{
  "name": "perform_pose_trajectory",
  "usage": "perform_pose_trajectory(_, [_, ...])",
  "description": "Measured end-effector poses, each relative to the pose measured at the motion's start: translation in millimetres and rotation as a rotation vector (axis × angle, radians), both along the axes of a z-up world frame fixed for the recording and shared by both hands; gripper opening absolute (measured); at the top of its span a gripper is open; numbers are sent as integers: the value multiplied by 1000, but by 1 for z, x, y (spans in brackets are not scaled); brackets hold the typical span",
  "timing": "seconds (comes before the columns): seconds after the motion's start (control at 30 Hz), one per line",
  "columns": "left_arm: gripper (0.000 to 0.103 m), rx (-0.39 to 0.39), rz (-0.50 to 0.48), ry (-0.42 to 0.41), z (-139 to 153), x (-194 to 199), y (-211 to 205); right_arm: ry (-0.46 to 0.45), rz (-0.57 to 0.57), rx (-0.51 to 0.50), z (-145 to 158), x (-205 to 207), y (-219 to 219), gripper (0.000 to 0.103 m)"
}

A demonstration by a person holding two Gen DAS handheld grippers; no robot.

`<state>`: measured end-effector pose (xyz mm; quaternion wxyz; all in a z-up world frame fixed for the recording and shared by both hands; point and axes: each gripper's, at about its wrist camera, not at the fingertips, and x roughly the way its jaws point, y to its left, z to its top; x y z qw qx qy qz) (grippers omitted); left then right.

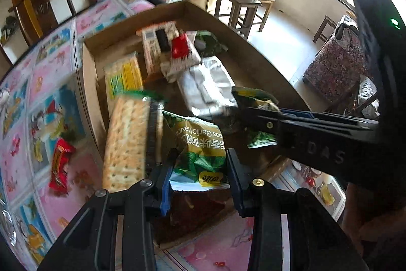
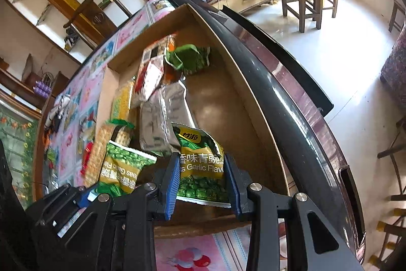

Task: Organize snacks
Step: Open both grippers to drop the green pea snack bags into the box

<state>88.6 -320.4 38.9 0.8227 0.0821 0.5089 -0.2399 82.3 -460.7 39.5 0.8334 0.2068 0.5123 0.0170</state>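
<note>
Each tool clamps a garlic pea packet, left tool (image 1: 200, 166) and right tool (image 2: 200, 177), low over the cardboard box (image 2: 256, 123) so you can drop them beside the other snacks.

Red packet (image 1: 60, 166) on the tablecloth (image 1: 38, 83) is blurred.

Left hand-held gripper (image 1: 200, 182): black angular linkage arms, silver round screws, blue finger pads. Right hand-held gripper (image 2: 201, 183): same build; pale "DAS" lettering, green light on body.
</note>
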Motion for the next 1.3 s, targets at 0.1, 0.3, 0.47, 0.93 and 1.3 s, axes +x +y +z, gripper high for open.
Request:
perform_pose_trajectory(0.1, [36,-3,0,17,-6,-6,5,12,19,-27,-1,-6,3,36])
perform_pose_trajectory(0.3, [36,8,-56,57,-12,-33,13,57,74,-18,-4,-33,11,36])
perform_pose_trajectory(0.47, [36,-8,-135,61,-8,-64,22,102,178,-57,-7,-66,33,36])
perform_pose_trajectory(0.93, [35,-14,-104,-31,12,-35,14,16,69,-49,16,-43,18,37])
perform_pose_trajectory(1.3, [55,14,-102,-49,7,-51,10,31,39,-56,12,-36,25,42])
